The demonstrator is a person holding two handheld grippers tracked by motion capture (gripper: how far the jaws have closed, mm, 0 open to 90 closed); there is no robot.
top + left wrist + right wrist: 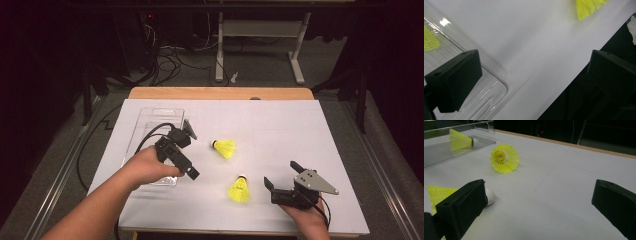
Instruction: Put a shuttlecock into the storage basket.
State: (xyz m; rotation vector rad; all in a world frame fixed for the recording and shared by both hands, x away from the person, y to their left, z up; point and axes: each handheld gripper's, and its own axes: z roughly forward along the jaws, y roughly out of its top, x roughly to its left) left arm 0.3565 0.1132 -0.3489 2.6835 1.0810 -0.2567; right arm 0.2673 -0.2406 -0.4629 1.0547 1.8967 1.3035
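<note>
Shuttlecocks (239,189): yellow mesh skirts, white rounded tips;
Tray (150,122): clear rigid plastic;
Left gripper (534,75), right gripper (536,202): matte black jaws wide apart, empty.

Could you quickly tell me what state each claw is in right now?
Left claw: open, holding nothing, over the clear tray.
Right claw: open, holding nothing.

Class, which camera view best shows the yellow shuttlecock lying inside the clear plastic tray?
The right gripper view: the yellow shuttlecock appears whole through the clear plastic tray wall. The left gripper view shows a blurred scrap of its skirt. In the high view, the left gripper and hand cover that spot.
</note>
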